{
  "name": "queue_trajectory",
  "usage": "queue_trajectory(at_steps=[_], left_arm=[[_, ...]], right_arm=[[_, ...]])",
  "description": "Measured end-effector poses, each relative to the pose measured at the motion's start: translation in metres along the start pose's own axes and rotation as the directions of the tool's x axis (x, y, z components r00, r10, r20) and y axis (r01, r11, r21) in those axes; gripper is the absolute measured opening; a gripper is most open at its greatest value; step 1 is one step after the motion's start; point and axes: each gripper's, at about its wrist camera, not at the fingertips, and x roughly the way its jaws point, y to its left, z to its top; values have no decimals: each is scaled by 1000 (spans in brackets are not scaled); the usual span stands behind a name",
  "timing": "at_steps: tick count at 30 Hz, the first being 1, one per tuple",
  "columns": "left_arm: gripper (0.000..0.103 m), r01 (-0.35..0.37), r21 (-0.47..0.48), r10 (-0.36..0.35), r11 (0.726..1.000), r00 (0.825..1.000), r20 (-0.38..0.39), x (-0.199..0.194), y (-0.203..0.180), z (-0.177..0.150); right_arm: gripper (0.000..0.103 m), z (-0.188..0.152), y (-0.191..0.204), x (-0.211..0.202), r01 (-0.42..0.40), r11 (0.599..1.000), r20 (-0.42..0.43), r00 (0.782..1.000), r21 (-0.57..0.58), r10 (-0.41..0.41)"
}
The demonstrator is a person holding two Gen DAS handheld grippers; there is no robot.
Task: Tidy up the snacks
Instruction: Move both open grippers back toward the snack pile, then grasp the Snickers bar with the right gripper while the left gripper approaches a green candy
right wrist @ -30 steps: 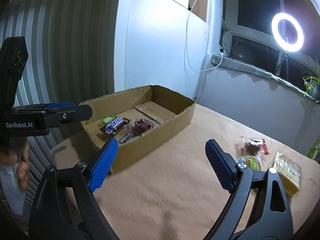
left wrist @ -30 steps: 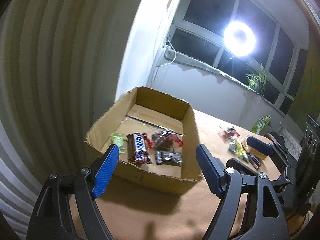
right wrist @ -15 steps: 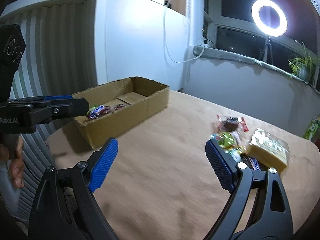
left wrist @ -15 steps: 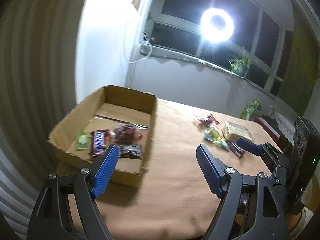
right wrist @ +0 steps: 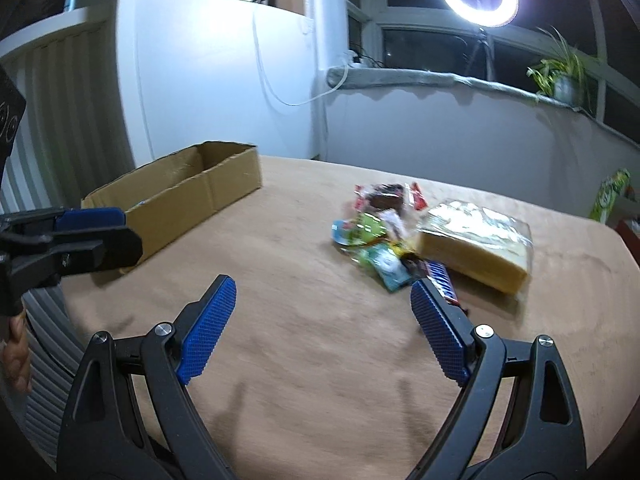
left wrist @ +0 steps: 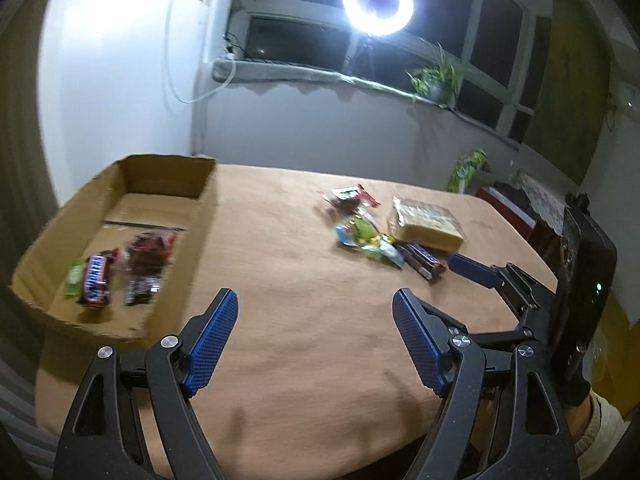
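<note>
**A:** What is on the table [left wrist: 304,312]?

**B:** A tan-covered table with an open cardboard box [left wrist: 176,280] at its left end. Inside the box lie a Snickers bar [left wrist: 95,280], a thin green packet [left wrist: 73,277] just left of it, and two dark wrapped snacks [left wrist: 146,258] on its right. The box is blurred in the right wrist view.

**A:** And the loose snacks?

**B:** They sit in a pile [left wrist: 362,232] well apart from the box, toward the right of the table: a red-and-dark wrapper at the back, green and blue packets in the middle, a dark bar [left wrist: 422,260] at the front. A clear bag of yellow wafers [left wrist: 428,226] touches the pile on its right.

**A:** Where are the grippers?

**B:** The left gripper [left wrist: 316,340] hangs over bare table between box and pile, jaws wide apart, nothing between them. The right gripper [right wrist: 322,326] is also spread wide and empty; its right finger ends just in front of the dark bar, and I cannot tell whether it touches.

**A:** Anything behind?

**B:** A bright ring light [left wrist: 377,3] in front of a dark window, and a potted plant [left wrist: 436,78] on the sill.
</note>
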Motion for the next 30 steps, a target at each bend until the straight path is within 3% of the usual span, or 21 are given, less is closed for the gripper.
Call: queue_trajectory(at_steps=[12,17,23,27,30], left_arm=[[80,32,61,-26,998,995,-92,38,-37,-1],[80,62,70,-51,996,987,-150,66,-46,1],[80,117,42,-106,992,973,-207,103,-53,10],[80,150,-25,-151,988,957,-248,133,-49,20],[78,170,-71,-183,983,947,-262,145,-46,24]], right_arm=[[91,-14,-57,9,38,995,-60,998,95,-33],[91,-13,-80,20,69,992,-150,987,103,-53],[91,-4,-91,32,102,993,-228,970,56,-86],[91,6,-94,46,83,996,-270,960,20,-75],[77,11,-96,54,88,996,-285,955,-7,-86]])
